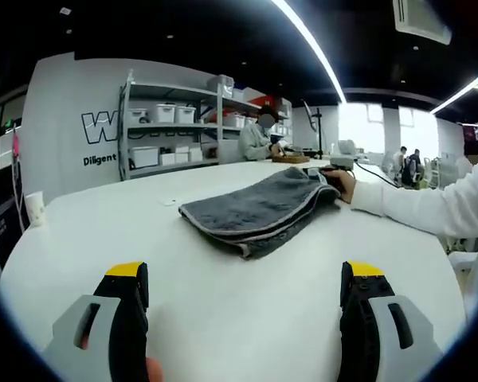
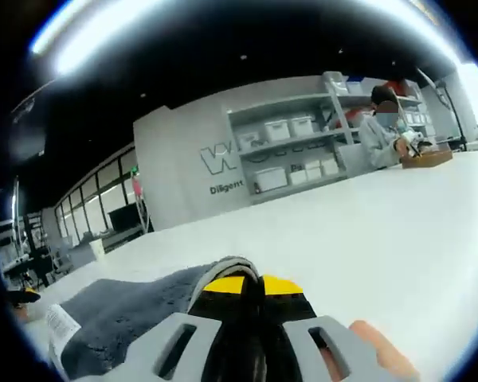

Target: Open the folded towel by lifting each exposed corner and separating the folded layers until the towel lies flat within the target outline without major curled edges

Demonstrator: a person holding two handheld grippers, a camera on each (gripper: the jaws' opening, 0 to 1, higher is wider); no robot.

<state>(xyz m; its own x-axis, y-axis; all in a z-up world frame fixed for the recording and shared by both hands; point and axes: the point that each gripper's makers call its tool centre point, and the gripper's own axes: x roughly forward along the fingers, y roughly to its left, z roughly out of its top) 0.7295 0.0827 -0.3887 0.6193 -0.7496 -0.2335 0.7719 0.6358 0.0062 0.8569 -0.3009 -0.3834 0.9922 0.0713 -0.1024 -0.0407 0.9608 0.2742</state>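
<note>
White table [image 1: 223, 310]; left claw [image 1: 243, 290] spread, right claw [image 2: 251, 290] apparently pinching towel [image 1: 255, 211].

towel [image 1: 259, 208] on table [image 1: 223, 318], shelves [image 1: 175, 123] behind

L tool [image 1: 243, 290] apart (R tool [image 2: 251, 290] together)

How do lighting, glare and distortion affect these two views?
Left gripper view: even light, sharp grey towel, a ceiling light strip bowed by the fisheye. Right gripper view: glare blooms along the top, the table tilts, and the right gripper closed on the towel looks soft.
</note>
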